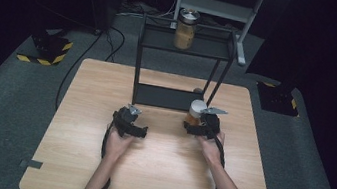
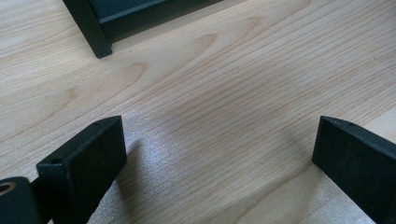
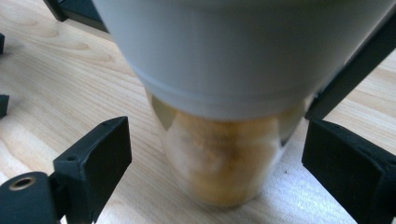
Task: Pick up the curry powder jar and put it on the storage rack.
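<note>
Jaws of the right gripper [image 3: 215,154] stand apart around the white-lidded jar [image 3: 224,158], seemingly untouched; left gripper [image 2: 219,154] gapes over bare table [image 2: 224,93].

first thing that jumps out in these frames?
Probably the white-lidded jar of orange-brown filling, looming between the open jaws of the right hand-held gripper, which stand apart from its sides. It stands on the wooden table just in front of the black two-tier shelf. A second jar with a clear lid stands on the shelf's top tier, and the left hand-held gripper is open over bare wood.
</note>
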